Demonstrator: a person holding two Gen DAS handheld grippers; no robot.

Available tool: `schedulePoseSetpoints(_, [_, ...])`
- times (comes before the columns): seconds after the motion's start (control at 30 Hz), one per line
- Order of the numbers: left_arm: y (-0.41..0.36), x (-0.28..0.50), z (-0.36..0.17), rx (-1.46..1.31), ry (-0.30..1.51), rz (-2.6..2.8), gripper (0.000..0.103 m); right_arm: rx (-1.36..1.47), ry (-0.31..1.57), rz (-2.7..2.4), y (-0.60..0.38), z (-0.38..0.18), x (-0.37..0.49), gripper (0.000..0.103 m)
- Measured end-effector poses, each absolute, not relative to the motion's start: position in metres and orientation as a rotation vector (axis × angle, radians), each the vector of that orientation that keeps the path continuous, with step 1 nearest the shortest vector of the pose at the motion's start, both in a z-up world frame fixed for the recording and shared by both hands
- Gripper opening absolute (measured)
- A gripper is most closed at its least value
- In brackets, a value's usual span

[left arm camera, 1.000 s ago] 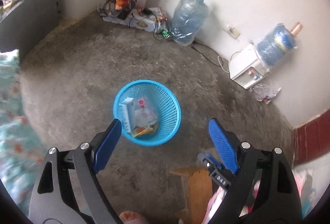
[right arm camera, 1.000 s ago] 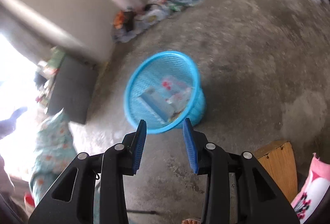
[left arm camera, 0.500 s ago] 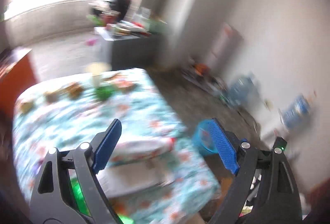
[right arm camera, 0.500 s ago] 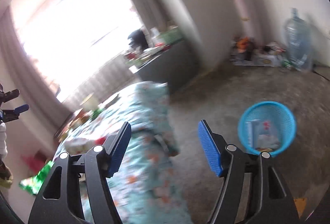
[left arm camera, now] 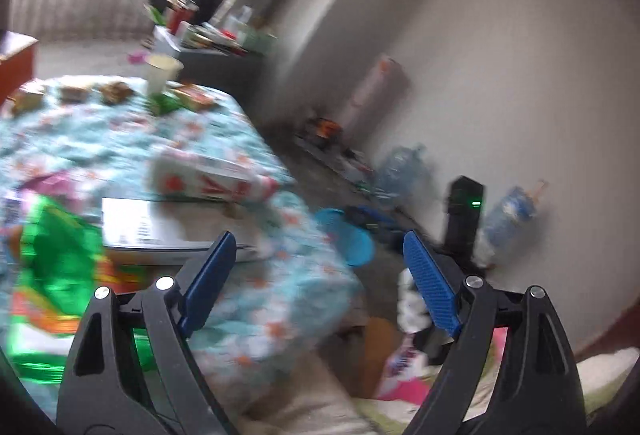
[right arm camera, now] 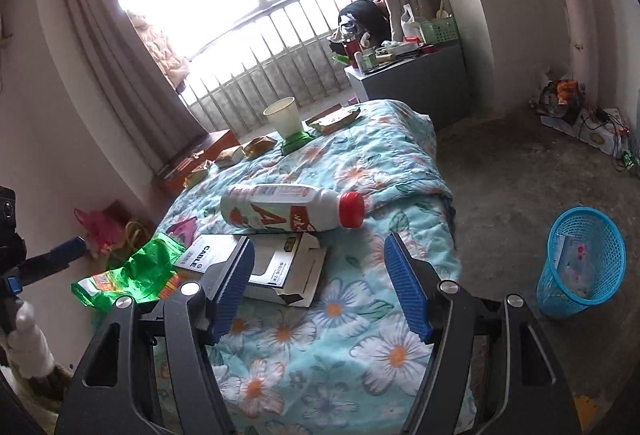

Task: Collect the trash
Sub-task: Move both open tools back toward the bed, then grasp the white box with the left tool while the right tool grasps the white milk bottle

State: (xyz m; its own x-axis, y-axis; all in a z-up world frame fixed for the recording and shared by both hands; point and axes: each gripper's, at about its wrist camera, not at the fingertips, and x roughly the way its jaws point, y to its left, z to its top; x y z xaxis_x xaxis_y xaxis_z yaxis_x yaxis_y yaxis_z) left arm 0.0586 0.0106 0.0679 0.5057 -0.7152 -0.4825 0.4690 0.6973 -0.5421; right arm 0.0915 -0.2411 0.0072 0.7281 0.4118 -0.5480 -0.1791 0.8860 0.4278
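I had both grippers up over the bed, pointing down at its floral quilt (right arm camera: 360,171). The right gripper (right arm camera: 318,289) stood with its blue pads wide apart and nothing between them. The left gripper (left arm camera: 316,279) was spread wider still and was equally empty; its view was badly smeared.

The trash lay scattered on the quilt. A white bottle with a red cap (right arm camera: 292,211) lay on its side, just behind a flattened white carton marked "CABLE" (right arm camera: 276,267), and the bottle seemed to rest on the carton's far edge. A crumpled green wrapper (right arm camera: 132,275) lay beside the carton, toward the wall. Farther up the bed, a paper cup (right arm camera: 282,115) stood upright on a green packet, with several small brown packets (right arm camera: 260,146) strung out nearby.

The blue mesh basket (right arm camera: 580,263) stood on the concrete floor, off the bed's right side, already holding some wrappers.
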Motion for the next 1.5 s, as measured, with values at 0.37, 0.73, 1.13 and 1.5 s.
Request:
schedulePoseSetpoints(0.37, [0.047, 0.11, -0.012, -0.543, 0.778, -0.56, 0.066, 0.357, 0.711, 0.261, -0.254, 0.017, 0.075, 0.066])
schedulePoseSetpoints(0.73, [0.069, 0.11, -0.072, -0.651, 0.983, -0.583, 0.066, 0.136, 0.756, 0.536, -0.185, 0.03, 0.187, 0.073])
schedulePoseSetpoints(1.13, [0.064, 0.13, -0.094, -0.818, 1.04, -0.505, 0.069, 0.015, 1.1, 0.823, -0.096, -0.04, 0.318, 0.077])
schedulePoseSetpoints(1.5, [0.072, 0.135, -0.097, -0.835, 1.028, -0.462, 0.069, 0.137, 1.27, 0.622, -0.104, -0.055, 0.283, 0.078])
